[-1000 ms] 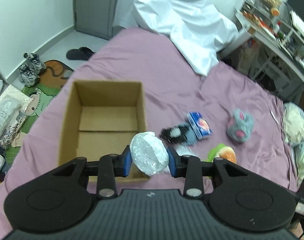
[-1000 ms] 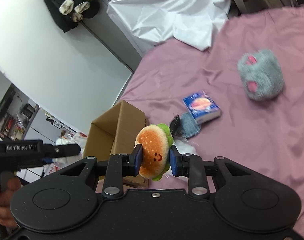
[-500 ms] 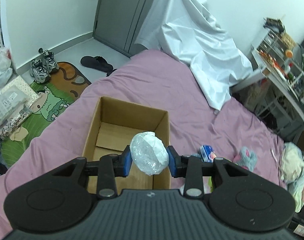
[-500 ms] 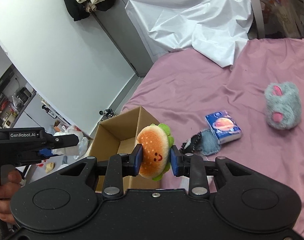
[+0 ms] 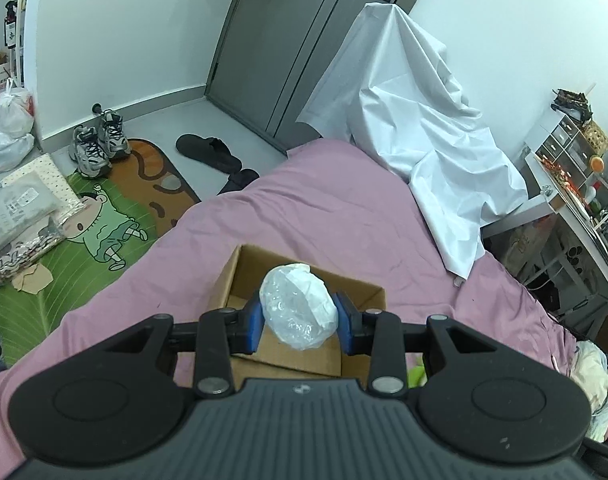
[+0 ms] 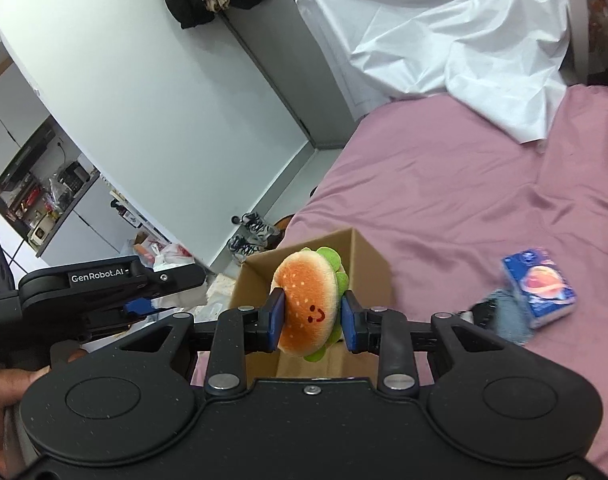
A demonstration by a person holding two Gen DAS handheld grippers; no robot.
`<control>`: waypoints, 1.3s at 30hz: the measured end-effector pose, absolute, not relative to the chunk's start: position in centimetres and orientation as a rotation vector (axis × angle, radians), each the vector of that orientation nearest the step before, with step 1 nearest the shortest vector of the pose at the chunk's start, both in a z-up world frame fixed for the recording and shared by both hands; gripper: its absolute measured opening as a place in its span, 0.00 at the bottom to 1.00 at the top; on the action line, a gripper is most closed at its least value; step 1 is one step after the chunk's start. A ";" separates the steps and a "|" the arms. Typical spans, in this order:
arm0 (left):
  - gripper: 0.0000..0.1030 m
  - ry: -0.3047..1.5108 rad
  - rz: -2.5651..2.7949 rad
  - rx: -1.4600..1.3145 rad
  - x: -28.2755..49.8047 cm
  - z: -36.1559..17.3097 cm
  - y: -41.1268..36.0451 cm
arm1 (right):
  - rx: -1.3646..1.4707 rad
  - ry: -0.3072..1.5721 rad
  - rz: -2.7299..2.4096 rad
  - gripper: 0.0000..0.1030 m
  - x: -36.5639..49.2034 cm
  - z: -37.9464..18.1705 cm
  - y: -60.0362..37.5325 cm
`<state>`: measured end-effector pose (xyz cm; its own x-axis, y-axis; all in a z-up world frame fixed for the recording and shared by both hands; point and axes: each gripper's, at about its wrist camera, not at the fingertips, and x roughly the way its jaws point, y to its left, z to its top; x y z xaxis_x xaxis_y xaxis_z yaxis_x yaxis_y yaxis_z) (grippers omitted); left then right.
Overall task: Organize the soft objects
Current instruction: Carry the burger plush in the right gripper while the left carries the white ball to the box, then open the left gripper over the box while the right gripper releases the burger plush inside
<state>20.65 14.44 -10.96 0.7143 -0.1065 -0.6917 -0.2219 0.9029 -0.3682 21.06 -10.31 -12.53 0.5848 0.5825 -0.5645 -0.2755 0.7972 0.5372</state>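
Note:
My left gripper (image 5: 300, 322) is shut on a white plastic-wrapped ball (image 5: 298, 306) and holds it above the open cardboard box (image 5: 364, 292) on the purple bed. My right gripper (image 6: 310, 318) is shut on a plush hamburger (image 6: 310, 300) with a smiley face, held over the near side of the same box (image 6: 368, 260). The left gripper's body (image 6: 104, 280) shows at the left of the right wrist view. A blue tissue pack (image 6: 538, 286) and a dark blue-grey soft item (image 6: 500, 316) lie on the bed to the right of the box.
A white sheet (image 5: 416, 136) drapes over furniture at the bed's far end. Shoes (image 5: 98, 142), slippers (image 5: 208, 152), a cartoon floor mat (image 5: 104, 236) and bags lie on the floor to the left. A cluttered desk (image 5: 576, 200) stands at the right.
Both grippers have lifted and tilted upward with their loads. The box now sits lower and closer under the fingers. The grey plush has left both views.

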 end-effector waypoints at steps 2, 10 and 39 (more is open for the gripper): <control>0.34 0.783 0.058 -0.449 21.2 -11.4 14.7 | 0.407 0.805 0.524 0.29 21.6 -12.7 -9.5; 0.34 0.858 0.045 -0.483 23.5 -14.6 15.8 | 0.388 0.863 0.503 0.29 24.2 -14.1 -6.9; 0.67 0.898 0.101 -0.527 25.5 -14.9 17.3 | 0.378 0.919 0.426 0.45 27.4 -16.1 -4.5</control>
<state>25.45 17.25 -14.91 0.6276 -0.1326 -0.7672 -0.2991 0.8687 -0.3948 27.41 -4.53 -16.10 0.5353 0.5051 -0.6770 -0.1906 0.8531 0.4857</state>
